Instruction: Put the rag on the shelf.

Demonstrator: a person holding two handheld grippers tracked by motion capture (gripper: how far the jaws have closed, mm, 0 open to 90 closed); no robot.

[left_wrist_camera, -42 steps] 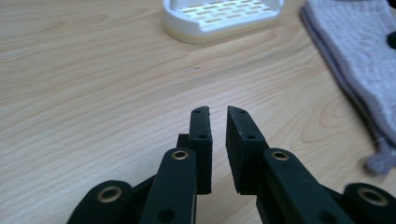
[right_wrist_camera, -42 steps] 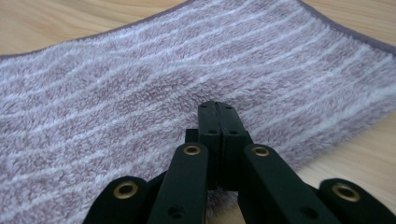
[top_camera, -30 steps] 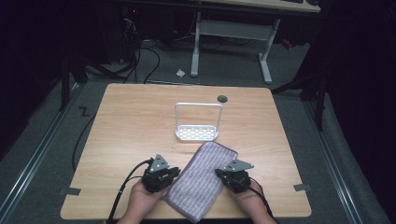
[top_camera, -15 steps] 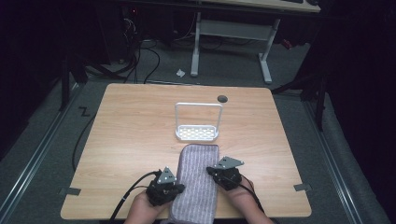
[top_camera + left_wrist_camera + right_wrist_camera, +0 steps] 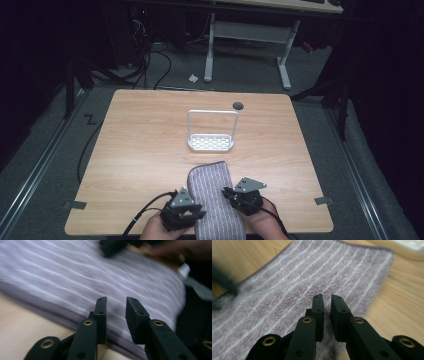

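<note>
A striped purple towel [image 5: 215, 200] lies flat on the near part of the counter [image 5: 145, 145], stretched between my two grippers, its far end rounded over and its near end running off the near edge. My left gripper [image 5: 189, 216] sits at the towel's left border; in the left gripper view its fingers [image 5: 101, 312] stand a small gap apart over the hem, with cloth behind the gap. I cannot tell whether any of it is pinched. My right gripper [image 5: 234, 196] sits at the towel's right border; in the right gripper view its fingers [image 5: 339, 315] are nearly closed, a thin slit between them, resting over the pile, and I cannot tell whether they have hold of it either.

Beyond the towel's far end, well ahead of both grippers, stands a small white wire rack [image 5: 211, 131] with a tall loop handle and a perforated base. A dark round grommet hole [image 5: 238, 105] sits farther back.

I judge the step in hand to be straightening or gripping the towel by its two sides. The next move calls for both pairs of fingers to close firmly on matching edges before any lift or fold.
</note>
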